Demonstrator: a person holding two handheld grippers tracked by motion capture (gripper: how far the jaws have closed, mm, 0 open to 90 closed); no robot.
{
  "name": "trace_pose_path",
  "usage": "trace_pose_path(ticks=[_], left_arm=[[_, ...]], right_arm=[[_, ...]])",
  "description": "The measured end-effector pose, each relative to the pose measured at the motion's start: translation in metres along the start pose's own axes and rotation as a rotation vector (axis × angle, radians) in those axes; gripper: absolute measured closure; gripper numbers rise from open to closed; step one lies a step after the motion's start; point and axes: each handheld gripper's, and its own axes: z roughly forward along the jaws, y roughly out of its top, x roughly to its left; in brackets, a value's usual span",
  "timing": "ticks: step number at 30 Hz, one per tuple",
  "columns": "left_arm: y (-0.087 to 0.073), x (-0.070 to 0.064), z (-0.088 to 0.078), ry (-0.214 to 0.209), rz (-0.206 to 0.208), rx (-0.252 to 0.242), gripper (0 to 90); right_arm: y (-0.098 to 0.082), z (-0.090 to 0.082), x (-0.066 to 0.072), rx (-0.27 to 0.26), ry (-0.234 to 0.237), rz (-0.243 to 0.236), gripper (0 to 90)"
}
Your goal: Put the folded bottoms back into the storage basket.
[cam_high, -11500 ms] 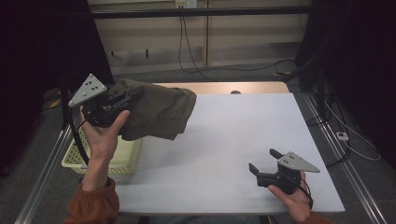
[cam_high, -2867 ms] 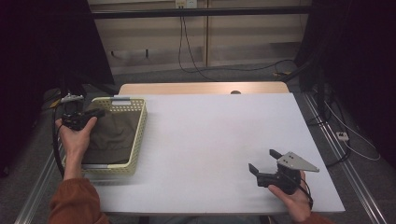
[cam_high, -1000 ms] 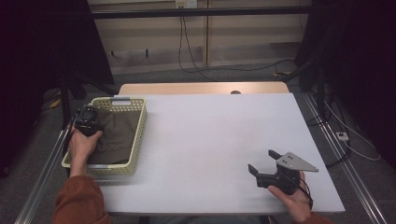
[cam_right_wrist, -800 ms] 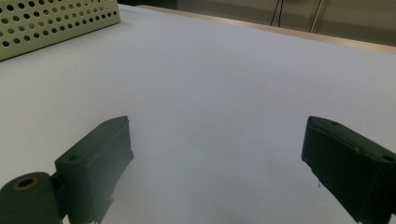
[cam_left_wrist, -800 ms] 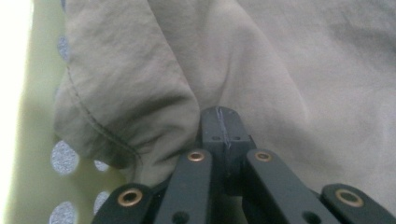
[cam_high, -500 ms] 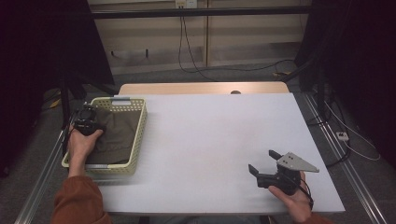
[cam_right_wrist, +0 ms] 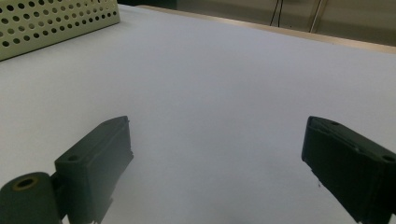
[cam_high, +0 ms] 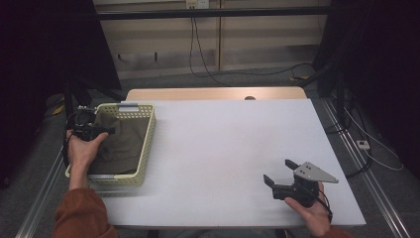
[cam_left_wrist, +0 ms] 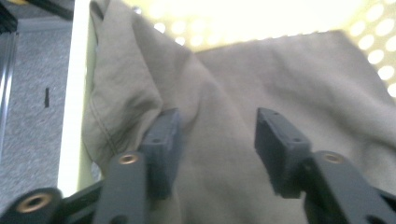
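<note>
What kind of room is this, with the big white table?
Probably a lab or workshop set up for recording. A person holds a left gripper over an olive cloth in a yellow basket, while cables hang down the back wall behind the white table.

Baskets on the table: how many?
1: the perforated yellow basket sits at the table's left edge, holding an olive cloth; its wall also shows in the right gripper view.

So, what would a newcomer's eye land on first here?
Probably the pale yellow basket at the table's left edge, with an olive cloth lying inside. The left gripper sits right over the cloth, its jaws just opening with nothing pinched. The right gripper rests open at the near right of the white table.
</note>
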Motion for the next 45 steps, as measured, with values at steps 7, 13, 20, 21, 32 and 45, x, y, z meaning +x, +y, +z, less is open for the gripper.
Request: trace_pose_path(ticks=[7,13,20,21,32,45], left_arm=[[0.003,0.000,-0.009,-0.011,-0.011,-0.054,35.3],[0.002,0.003,-0.017,-0.027,-0.039,-0.117,24.4],[0.002,0.005,-0.027,-0.037,-0.034,-0.159,12.5],[0.001,0.004,-0.029,-0.030,-0.031,-0.171,11.4],[-0.003,0.002,-0.050,-0.013,0.003,-0.270,6.1],[-0.012,-0.003,-0.072,-0.139,0.069,-0.326,6.0]], right_arm=[[0.000,-0.001,-0.001,-0.001,-0.002,0.001,8.5],[-0.001,-0.001,-0.001,0.003,-0.009,0.011,8.6],[-0.001,0.001,-0.002,0.003,-0.007,0.010,8.7],[-0.001,0.001,-0.002,0.002,-0.007,0.011,8.7],[0.000,0.001,-0.002,-0.003,0.006,0.010,8.5],[0.000,0.002,-0.004,-0.002,0.000,0.019,8.5]])
